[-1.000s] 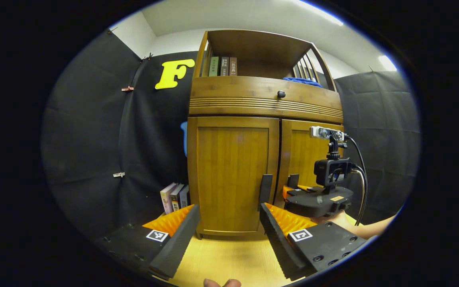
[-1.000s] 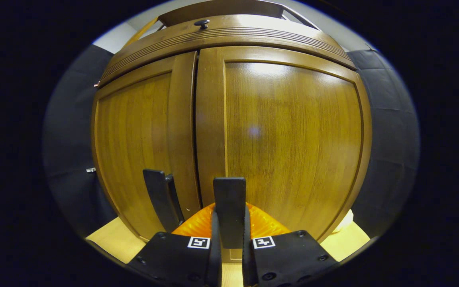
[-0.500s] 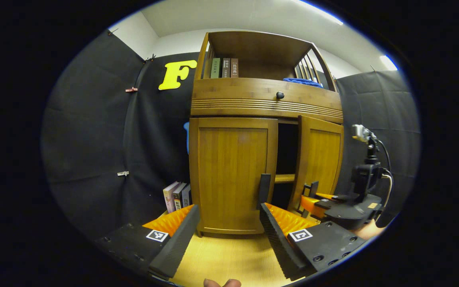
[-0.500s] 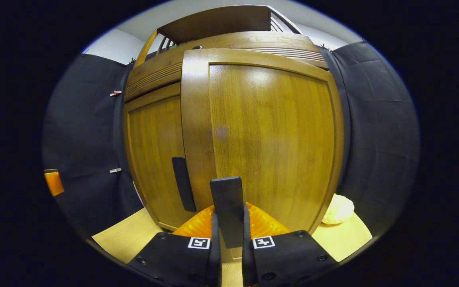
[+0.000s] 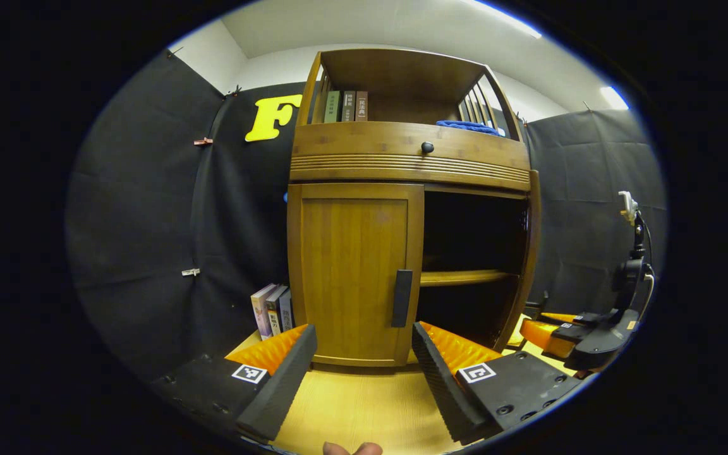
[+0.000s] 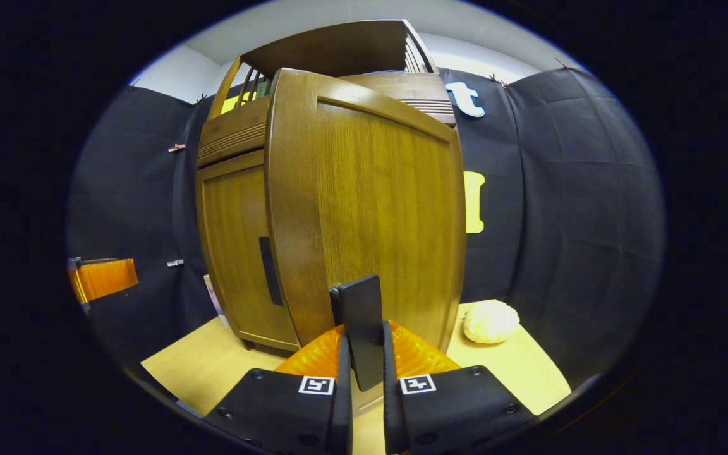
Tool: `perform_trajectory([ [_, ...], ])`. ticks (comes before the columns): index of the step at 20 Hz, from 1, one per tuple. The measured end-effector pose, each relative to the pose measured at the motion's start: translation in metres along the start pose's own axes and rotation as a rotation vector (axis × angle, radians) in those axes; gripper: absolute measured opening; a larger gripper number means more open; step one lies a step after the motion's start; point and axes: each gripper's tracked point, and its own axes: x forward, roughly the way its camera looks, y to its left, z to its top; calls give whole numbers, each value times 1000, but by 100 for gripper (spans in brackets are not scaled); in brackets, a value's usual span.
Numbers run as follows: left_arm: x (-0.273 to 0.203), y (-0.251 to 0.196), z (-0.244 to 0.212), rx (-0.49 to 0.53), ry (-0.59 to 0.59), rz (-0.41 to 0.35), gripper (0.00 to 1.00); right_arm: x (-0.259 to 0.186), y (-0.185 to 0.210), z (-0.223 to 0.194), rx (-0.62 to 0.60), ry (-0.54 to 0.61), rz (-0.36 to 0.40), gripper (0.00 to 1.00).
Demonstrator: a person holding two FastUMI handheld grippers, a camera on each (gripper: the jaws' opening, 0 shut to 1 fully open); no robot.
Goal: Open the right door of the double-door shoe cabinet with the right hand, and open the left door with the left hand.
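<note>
Black cloth hangs all around the booth, and a wooden shoe cabinet [image 5: 402,164] stands on a yellow wooden floor [image 5: 364,411]. At the far left, a few books [image 5: 269,309] lean by the cabinet's side. Next comes the left gripper [image 5: 364,360], low in front of the left door [image 5: 351,272], with its fingers [image 5: 282,379] spread wide apart and holding nothing. That door is shut, and its dark handle [image 5: 402,298] is just above the gripper. Beside it, the cabinet is open and dark inside, with one shelf [image 5: 459,277] across it. Further right, the right door [image 6: 370,215] is swung wide open. In the right gripper view, the right gripper [image 6: 364,373] has both fingers squeezed on the door's dark handle [image 6: 359,322]. Past the door, a pale lumpy thing [image 6: 490,321] sits on the floor
</note>
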Motion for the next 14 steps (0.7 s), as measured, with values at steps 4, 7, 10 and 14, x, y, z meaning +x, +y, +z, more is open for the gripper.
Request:
perform_trajectory([
  [4, 0, -9, 0, 3, -1, -17, 94, -18, -26, 0, 45, 14, -36, 23],
  [7, 1, -15, 0, 8, -5, -31, 94, -27, -45, -2, 6, 17, -60, 22],
  [10, 3, -16, 0, 10, -4, -40, 94, -32, -57, 1, 12, 23, -74, 22],
  [14, 7, -15, -1, 8, -5, -50, 94, -38, -81, 1, 17, 30, -101, 22],
])
